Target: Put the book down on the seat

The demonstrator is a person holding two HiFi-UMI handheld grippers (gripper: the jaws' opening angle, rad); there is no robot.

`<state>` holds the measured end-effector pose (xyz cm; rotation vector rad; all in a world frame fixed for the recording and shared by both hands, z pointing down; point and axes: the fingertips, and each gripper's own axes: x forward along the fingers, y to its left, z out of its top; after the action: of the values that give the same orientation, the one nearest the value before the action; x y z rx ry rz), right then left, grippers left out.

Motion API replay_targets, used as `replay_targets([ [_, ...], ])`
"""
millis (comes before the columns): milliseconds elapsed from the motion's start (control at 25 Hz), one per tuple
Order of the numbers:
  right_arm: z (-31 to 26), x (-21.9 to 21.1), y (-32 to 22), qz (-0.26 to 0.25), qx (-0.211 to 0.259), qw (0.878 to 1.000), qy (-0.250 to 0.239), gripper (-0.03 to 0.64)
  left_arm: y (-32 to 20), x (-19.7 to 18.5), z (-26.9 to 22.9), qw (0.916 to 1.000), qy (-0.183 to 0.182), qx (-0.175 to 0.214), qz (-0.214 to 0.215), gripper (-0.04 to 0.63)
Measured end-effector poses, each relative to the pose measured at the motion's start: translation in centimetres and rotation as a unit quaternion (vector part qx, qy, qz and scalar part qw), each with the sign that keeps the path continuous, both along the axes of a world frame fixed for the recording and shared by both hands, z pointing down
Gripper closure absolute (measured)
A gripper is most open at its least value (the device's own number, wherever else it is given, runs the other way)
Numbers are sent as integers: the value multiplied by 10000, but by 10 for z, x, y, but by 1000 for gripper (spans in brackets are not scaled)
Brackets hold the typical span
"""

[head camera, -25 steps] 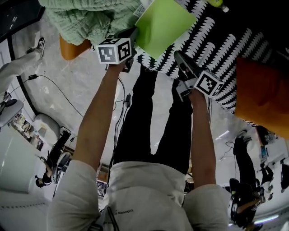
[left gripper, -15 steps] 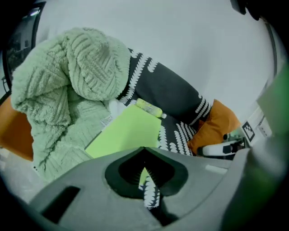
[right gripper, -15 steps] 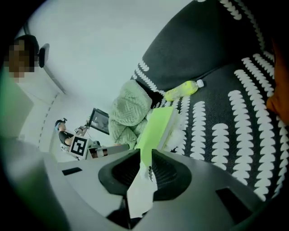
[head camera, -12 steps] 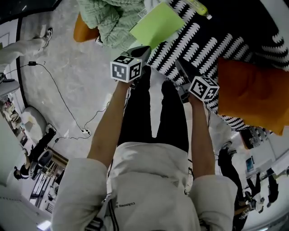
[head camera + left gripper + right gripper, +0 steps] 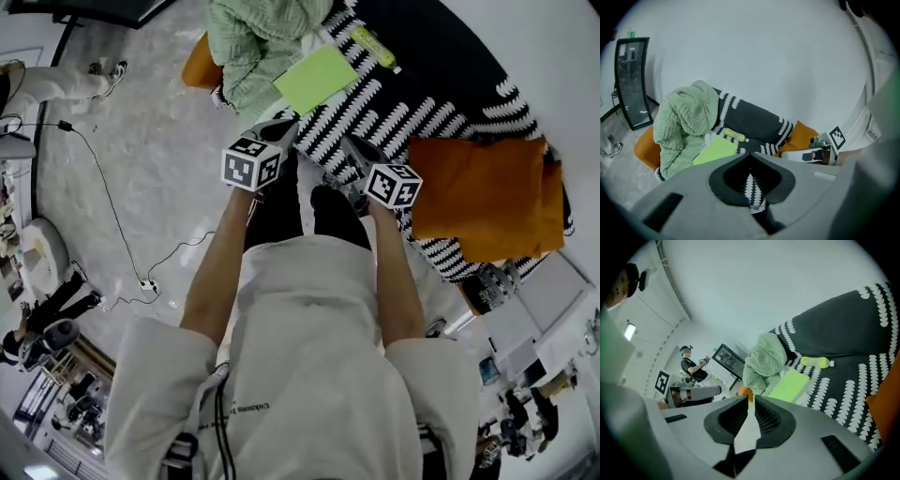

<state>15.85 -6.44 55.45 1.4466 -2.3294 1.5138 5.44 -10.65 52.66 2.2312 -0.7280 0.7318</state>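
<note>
Lime-green flat book (image 5: 316, 78) rests on black-and-white patterned seat (image 5: 398, 105); left tool (image 5: 750, 155) together, right tool (image 5: 751, 404) closing, both empty; withdraw without brushing it.

Head view overhead; both gripper views face seat (image 5: 843, 376), book (image 5: 790, 385).

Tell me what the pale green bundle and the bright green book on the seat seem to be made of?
The bundle is probably soft knitted fabric: it shows a ribbed chevron texture and loose folds. The book is likely paper or card with a matte cover: it lies flat and sharp-edged, with no glare.
</note>
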Motion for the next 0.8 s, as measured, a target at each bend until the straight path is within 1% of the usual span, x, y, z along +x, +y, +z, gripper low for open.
replay_targets([
  [120,-19,-15,5,-233,-93,9993,277,583,16,-7,-23,10000,-2,41,1,594],
  [200,-31,-25,9,-396,-74,9979,501,595,29,-11,-33,9999,-27,114,23,594],
  [240,-39,-28,10,-439,-1,9972,603,604,35,-13,-37,9998,-44,175,-3,594],
  [320,-58,-32,9,-495,238,9952,810,609,42,-18,-46,9992,-55,339,-218,594],
  [400,-77,-33,9,-612,477,9904,1142,609,46,-21,-52,9976,-60,487,-493,594],
  [440,-84,-33,9,-682,576,9867,1359,609,47,-21,-53,9969,-110,558,-548,594],
  [560,-94,-28,8,-792,670,9762,1905,610,50,-20,-54,9954,-429,762,-387,594],
  [640,-91,-24,5,-800,607,9734,2058,609,47,-18,-55,9947,-544,816,-309,594],
  [800,-81,-17,2,-832,499,9688,2279,610,42,-18,-55,9940,-612,869,-264,594],
])
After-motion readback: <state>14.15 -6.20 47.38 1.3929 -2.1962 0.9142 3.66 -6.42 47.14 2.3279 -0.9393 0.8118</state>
